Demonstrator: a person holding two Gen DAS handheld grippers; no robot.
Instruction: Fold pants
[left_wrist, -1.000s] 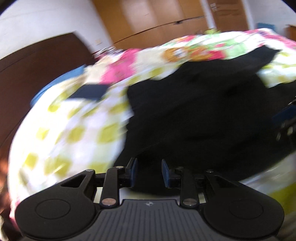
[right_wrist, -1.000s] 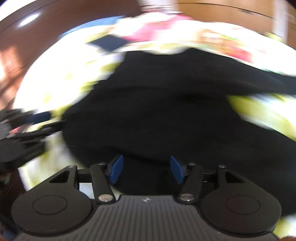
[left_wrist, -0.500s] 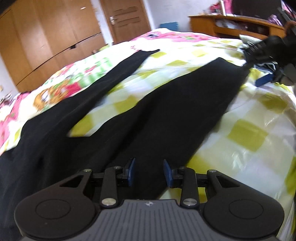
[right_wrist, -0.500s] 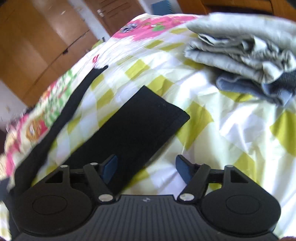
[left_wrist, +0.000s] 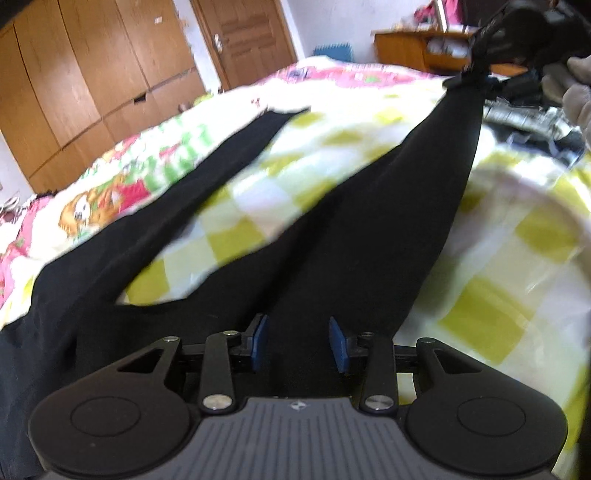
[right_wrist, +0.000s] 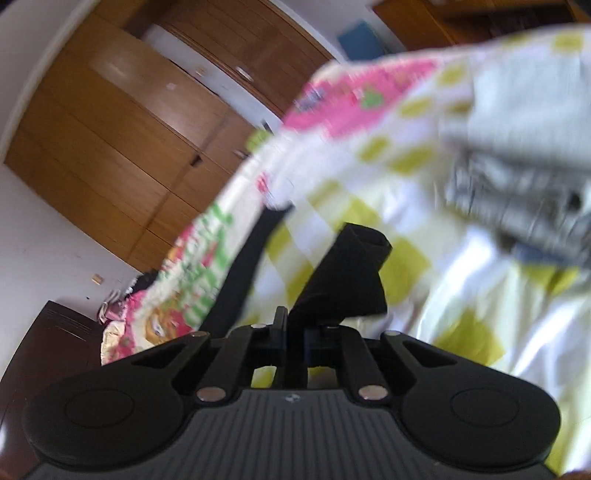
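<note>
Two legs of the black pants (left_wrist: 369, 229) run away from my left wrist camera across the bed (left_wrist: 517, 266), whose cover is checked in white and yellow-green with pink cartoon print toward 10 o'clock. One leg stretches toward 12 o'clock and lies flat; the other climbs toward 1 o'clock, where its cuff is lifted off the cover and pinched in my right gripper (left_wrist: 476, 75). The waist end spreads out dark at 8 o'clock, just below and beside the left gripper (left_wrist: 299, 343).

On the left gripper the blue fingers (left_wrist: 258, 341) have just been opening and now stand apart, with black cloth showing in the gap under them; I cannot see either pad pressing on it.

From the right wrist camera, the right gripper (right_wrist: 295, 336) has its fingers snapped together on the cuff of the pants (right_wrist: 347, 277), which bunches up and stands out past the tips toward 12 o'clock. The flat leg shows as a dark band at 11 o'clock. A blurred heap of grey folded clothes (right_wrist: 517, 177) lies on the bed at 2 o'clock, apart from the cuff.

Wooden wardrobe doors (left_wrist: 92, 85) fill the background at 10 o'clock in the left view, and a wooden desk (left_wrist: 417, 48) stands beyond the bed at 1 o'clock.
</note>
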